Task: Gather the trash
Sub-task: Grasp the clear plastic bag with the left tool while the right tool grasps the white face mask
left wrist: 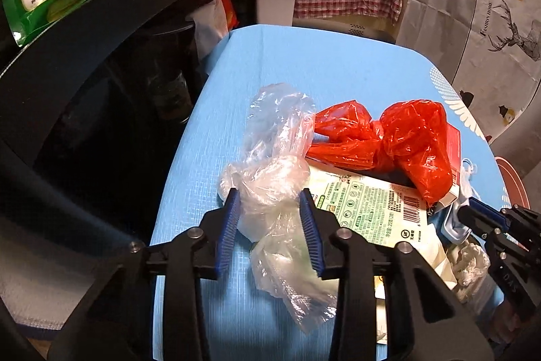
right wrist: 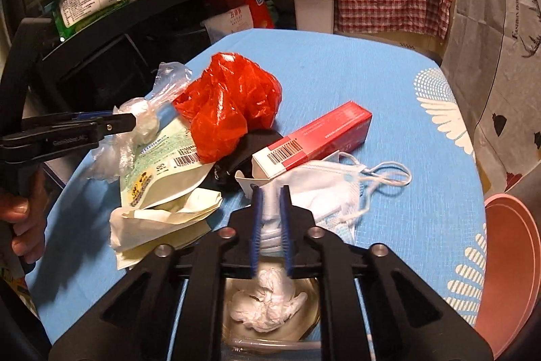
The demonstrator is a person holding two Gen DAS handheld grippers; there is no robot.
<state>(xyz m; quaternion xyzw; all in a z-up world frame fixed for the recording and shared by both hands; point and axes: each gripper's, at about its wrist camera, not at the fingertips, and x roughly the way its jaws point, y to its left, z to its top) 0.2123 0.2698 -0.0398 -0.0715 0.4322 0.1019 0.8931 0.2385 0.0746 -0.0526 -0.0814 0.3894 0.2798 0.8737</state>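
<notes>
Left tool [left wrist: 269,202] clenched on crinkly clear plastic bag [left wrist: 270,164], right tool [right wrist: 271,197] gripping face mask [right wrist: 318,188]

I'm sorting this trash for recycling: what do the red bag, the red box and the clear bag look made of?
Red bag: thin plastic film, glossy, by its sharp crinkles and shine.
Red box: likely printed cardboard with a smooth coat; straight folded edges, an open flap, a barcode.
Clear bag: thin see-through plastic film, wrinkled and slightly cloudy; what it holds is unclear.
</notes>
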